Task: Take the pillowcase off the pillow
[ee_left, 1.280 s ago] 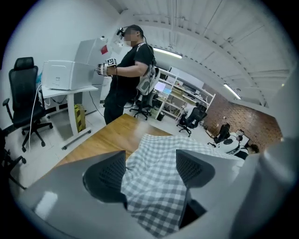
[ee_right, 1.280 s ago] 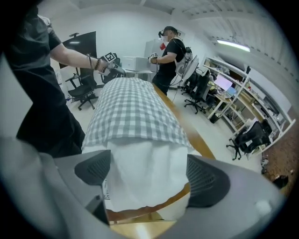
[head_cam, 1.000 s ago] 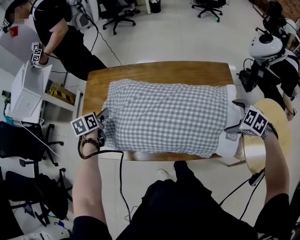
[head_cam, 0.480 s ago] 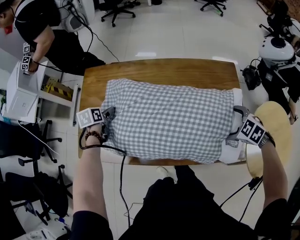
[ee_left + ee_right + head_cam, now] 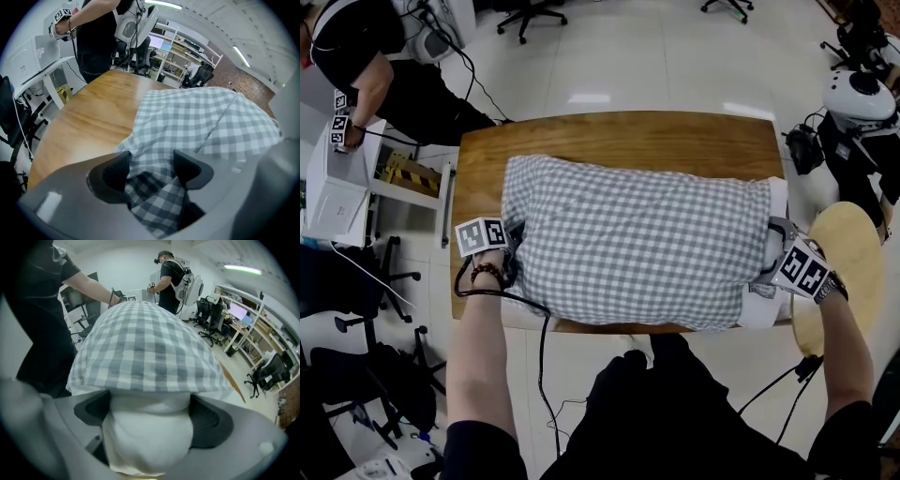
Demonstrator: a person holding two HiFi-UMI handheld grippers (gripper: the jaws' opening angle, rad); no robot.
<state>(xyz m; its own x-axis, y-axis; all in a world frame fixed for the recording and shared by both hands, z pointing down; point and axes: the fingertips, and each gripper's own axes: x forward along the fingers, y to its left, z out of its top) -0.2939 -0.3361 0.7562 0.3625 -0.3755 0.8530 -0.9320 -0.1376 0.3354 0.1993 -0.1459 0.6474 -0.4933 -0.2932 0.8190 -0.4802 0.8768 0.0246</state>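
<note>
Pillowcase (image 5: pixel 637 239): grey-and-white gingham, and it covers nearly the whole pillow (image 5: pixel 759 305). It lies lengthwise, left to right, across the wooden worktop (image 5: pixel 619 136). The cloth is fairly smooth on top, with light creases toward the near edge. The near side overhangs the near rim of the worktop slightly.

Open end of the case is at the right. A band of bare white pillow sticks out there, past the worktop's right edge.

Right claw (image 5: pixel 150 420): clenched on that exposed white end. The stuffing bulges between the two pads (image 5: pixel 208 420), and the checked hem sits just above them.

Left claw (image 5: pixel 151 168): at the case's left near corner, pointing steeply down. Its jaws have just been closing. A bunched, folded piece of checked cloth sits between them and reaches both pads (image 5: pixel 115 176). The gap is wide and no pinch shows, so I read this claw as not yet gripping.

Left of that corner, bare wood shows.
</note>
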